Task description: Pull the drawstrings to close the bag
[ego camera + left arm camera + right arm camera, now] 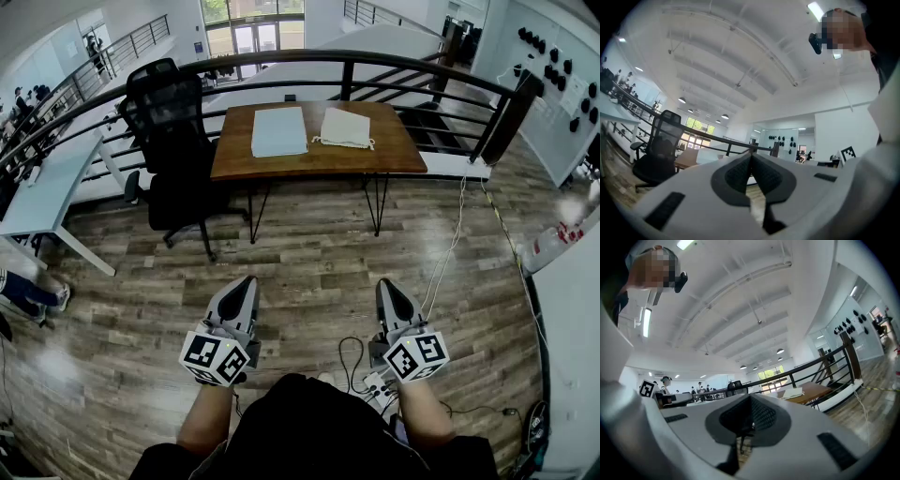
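A cream drawstring bag [346, 127] lies flat on the right half of a wooden table [316, 161] far ahead, its strings trailing at the near edge. It also shows small in the right gripper view, bag [793, 393] on the table [814, 392]. My left gripper [246, 284] and right gripper [387, 286] are held low near my body, well short of the table. Both are shut with nothing between the jaws. In the gripper views the left gripper [751, 157] and right gripper [750, 399] tilt upward toward the ceiling.
A pale blue-grey sheet [278, 130] lies on the table's left half. A black office chair [169, 150] stands left of the table. A dark railing [347, 61] runs behind it. Cables [452, 246] and a power strip [377, 386] lie on the wood floor. A white desk [47, 192] is at left.
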A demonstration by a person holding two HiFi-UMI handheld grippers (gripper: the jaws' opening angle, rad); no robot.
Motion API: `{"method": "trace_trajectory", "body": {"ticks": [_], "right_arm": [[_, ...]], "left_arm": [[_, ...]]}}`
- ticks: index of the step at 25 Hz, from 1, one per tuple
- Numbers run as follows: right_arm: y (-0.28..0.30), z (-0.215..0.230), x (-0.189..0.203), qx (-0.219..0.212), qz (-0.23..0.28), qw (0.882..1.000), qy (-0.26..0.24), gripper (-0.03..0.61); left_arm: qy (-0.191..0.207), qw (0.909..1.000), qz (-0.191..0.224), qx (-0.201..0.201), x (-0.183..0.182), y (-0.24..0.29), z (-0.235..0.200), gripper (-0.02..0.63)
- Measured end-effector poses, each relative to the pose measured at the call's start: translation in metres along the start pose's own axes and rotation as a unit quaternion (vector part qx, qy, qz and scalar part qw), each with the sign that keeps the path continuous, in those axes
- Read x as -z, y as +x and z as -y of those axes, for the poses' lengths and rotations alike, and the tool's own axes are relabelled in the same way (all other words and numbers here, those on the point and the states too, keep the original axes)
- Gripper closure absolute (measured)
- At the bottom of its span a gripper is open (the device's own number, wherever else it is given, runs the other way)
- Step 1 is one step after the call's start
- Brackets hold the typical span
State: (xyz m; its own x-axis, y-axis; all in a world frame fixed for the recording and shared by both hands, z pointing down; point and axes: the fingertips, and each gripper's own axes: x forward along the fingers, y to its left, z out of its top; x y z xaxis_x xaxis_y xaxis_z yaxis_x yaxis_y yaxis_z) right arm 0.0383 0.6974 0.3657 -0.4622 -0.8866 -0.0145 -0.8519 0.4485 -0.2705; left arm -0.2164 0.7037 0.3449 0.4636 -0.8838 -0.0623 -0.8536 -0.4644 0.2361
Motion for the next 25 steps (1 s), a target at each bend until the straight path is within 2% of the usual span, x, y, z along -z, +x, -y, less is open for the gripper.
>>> {"method": "trace_trajectory", "body": {"ticks": [6,13,19,20,21,22,23,25], "right_arm": [[0.004,-0.006,-0.002,-0.010,0.001,1.000,-0.004,0.586],[0.002,-0.003,-0.006,-0.024,0.005,1.000,-0.001,0.586],[0.002,0.002,-0.007,-0.028,0.011,0.999,-0.020,0.577],[0.002,0.003,-0.010,-0.033,0.016,0.999,-0.016,0.519],[0.002,0.002,-0.013,-0.041,0.019,0.999,-0.013,0.373],[0.002,0.001,-0.015,-0.050,0.020,0.998,-0.012,0.232],[0.001,0.000,-0.018,-0.057,0.020,0.998,-0.018,0.175],[0.002,0.001,-0.023,-0.067,0.018,0.997,-0.040,0.159]], "left_arm": [[0.009,0.9999,0.004,0.003,-0.005,0.001,0.002,0.601],[0.004,1.0000,-0.003,0.004,0.002,0.005,0.007,0.601],[-0.007,0.9999,-0.015,0.000,0.011,0.013,0.010,0.600],[-0.013,0.9998,-0.013,0.003,0.011,0.016,0.013,0.598],[-0.018,0.9998,-0.010,0.006,0.010,0.019,0.017,0.571],[-0.022,0.9997,-0.009,0.008,0.009,0.023,0.021,0.424],[-0.023,0.9997,-0.008,0.007,0.009,0.026,0.025,0.265],[-0.016,0.9999,-0.005,-0.001,0.008,0.035,0.029,0.259]]}}
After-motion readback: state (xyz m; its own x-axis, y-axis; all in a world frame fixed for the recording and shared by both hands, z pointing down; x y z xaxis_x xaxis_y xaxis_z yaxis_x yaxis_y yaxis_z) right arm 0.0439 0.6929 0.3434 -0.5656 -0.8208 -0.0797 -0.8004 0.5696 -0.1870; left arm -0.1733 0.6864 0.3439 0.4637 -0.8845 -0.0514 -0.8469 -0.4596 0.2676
